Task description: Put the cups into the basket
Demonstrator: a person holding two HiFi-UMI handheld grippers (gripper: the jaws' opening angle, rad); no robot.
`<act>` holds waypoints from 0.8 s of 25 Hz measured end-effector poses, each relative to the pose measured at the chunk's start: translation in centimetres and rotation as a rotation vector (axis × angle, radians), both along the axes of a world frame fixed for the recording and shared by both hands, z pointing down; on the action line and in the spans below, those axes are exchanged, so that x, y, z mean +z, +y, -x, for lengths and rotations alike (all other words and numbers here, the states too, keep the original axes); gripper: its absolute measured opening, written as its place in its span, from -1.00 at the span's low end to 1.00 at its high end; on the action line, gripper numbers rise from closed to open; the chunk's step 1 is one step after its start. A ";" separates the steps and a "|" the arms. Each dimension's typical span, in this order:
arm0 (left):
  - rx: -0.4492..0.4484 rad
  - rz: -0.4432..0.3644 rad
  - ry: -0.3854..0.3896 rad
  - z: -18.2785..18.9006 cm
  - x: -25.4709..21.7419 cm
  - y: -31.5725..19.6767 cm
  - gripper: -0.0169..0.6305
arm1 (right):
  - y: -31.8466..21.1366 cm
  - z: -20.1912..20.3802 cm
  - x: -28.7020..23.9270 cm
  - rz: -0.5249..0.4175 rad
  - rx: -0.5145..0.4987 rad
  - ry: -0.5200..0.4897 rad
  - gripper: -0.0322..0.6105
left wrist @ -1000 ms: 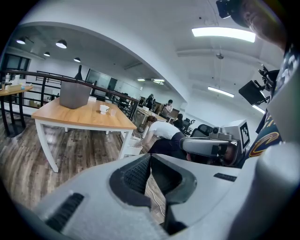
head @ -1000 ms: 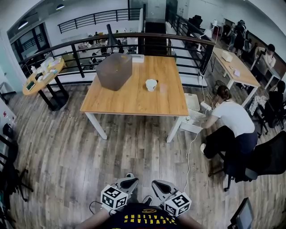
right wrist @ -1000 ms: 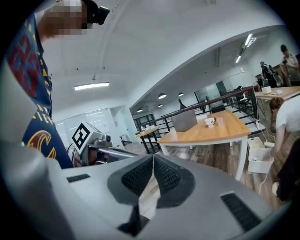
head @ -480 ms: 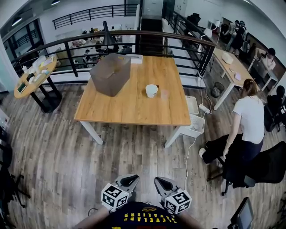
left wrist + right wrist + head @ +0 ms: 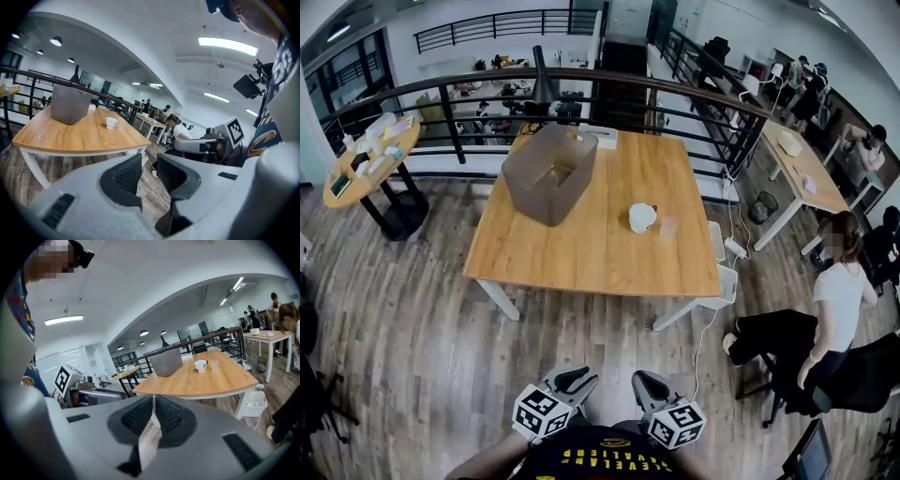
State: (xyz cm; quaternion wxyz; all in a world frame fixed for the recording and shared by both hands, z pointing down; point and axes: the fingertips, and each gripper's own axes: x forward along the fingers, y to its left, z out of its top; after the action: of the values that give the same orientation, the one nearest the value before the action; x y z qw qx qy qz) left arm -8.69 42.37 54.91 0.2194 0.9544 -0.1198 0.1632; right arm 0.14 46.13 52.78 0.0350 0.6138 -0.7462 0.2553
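Observation:
A white cup [image 5: 643, 217] and a clear plastic cup [image 5: 668, 226] stand side by side on the wooden table [image 5: 591, 262], right of its middle. The grey basket [image 5: 549, 173] sits at the table's far left, empty as far as I can see. Both grippers are held close to my body, well short of the table. My left gripper [image 5: 579, 377] is open; its jaws have just been opening and there is nothing between them [image 5: 149, 171]. My right gripper [image 5: 643, 379] is shut and empty [image 5: 153, 416]. The white cup [image 5: 200, 365] and the basket [image 5: 166, 363] lie far ahead.
Wooden floor stretches between me and the table. A black railing [image 5: 675, 89] runs behind the table. A round side table [image 5: 370, 159] stands at the left. At the right are a person [image 5: 839, 300] by a black chair, a white bin [image 5: 719, 281] and a cable on the floor.
I have come closer to the table, which now looks larger and sits further right. The person at the right has risen from a crouch. Both grippers stay low by my body.

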 end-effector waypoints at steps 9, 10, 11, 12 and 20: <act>-0.008 0.046 0.017 -0.1 0.8 -4.6 -0.62 | -5.8 0.0 0.3 0.029 -0.005 0.008 -0.86; -0.008 0.048 0.016 -0.3 0.9 -5.0 -0.62 | -6.5 0.1 0.5 0.030 -0.012 0.002 -0.86; -0.010 0.049 0.012 -0.3 0.9 -5.7 -0.62 | -7.3 0.1 0.6 0.031 -0.022 -0.004 -0.86; -0.018 0.049 0.008 -0.2 1.0 -6.5 -0.62 | -8.3 0.2 0.8 0.030 -0.032 -0.009 -0.86; -0.138 0.006 -0.021 -1.8 0.8 -14.8 -0.62 | -16.9 -1.9 1.6 0.018 -0.141 -0.045 -0.86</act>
State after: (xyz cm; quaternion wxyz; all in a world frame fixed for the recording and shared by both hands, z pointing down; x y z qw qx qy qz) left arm -6.89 27.54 55.72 0.2315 0.9415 -0.1873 0.1580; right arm 2.04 29.26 54.39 0.0416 0.5533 -0.7860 0.2728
